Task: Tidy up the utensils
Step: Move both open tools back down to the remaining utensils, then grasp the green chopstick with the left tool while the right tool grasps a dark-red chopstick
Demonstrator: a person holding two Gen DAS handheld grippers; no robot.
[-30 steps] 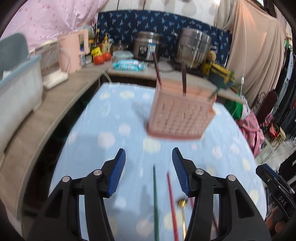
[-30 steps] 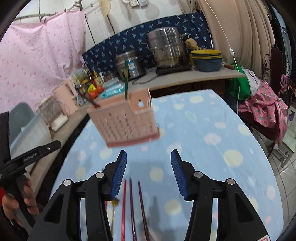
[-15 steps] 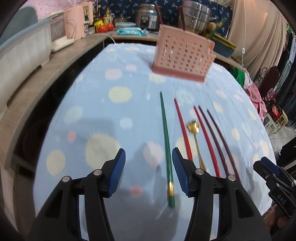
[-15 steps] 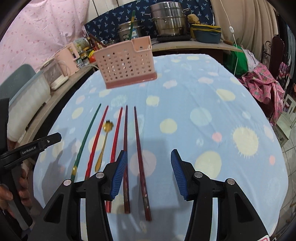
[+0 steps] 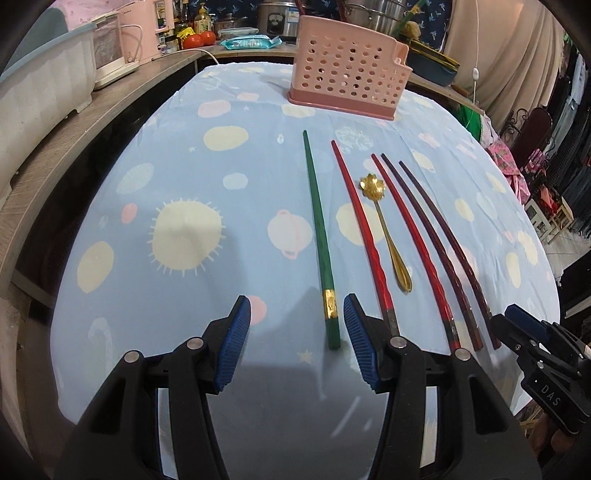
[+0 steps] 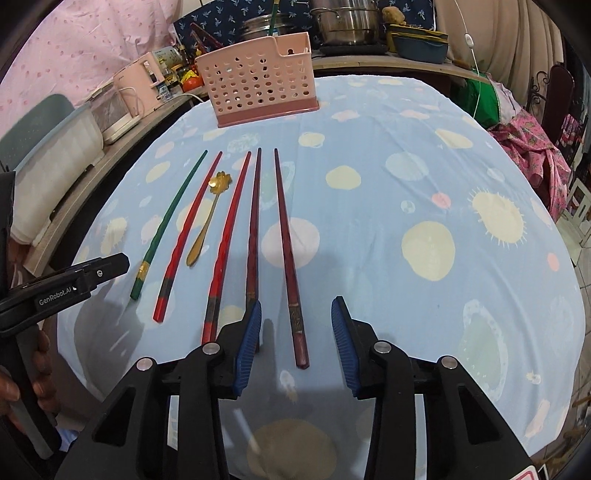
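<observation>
A pink perforated utensil holder (image 5: 347, 85) (image 6: 260, 96) stands at the table's far end. Near me lie a green chopstick (image 5: 319, 236) (image 6: 168, 223), two red chopsticks (image 5: 364, 236) (image 6: 188, 232), a gold spoon (image 5: 388, 229) (image 6: 207, 221) and two dark maroon chopsticks (image 5: 441, 247) (image 6: 288, 251), side by side. My left gripper (image 5: 297, 339) is open and empty, its jaws either side of the green chopstick's near end. My right gripper (image 6: 295, 341) is open and empty over the rightmost maroon chopstick's near end.
The table has a blue dotted cloth (image 6: 424, 206). A wooden side counter (image 5: 74, 125) on the left carries a grey tub and pink appliances. Pots (image 6: 347, 22) stand behind the holder. A chair and clothes (image 6: 532, 140) are at the right.
Both grippers have pulled back from the holder and tipped down toward the table's near edge. The row of chopsticks and the spoon now lies just ahead of their jaws.
</observation>
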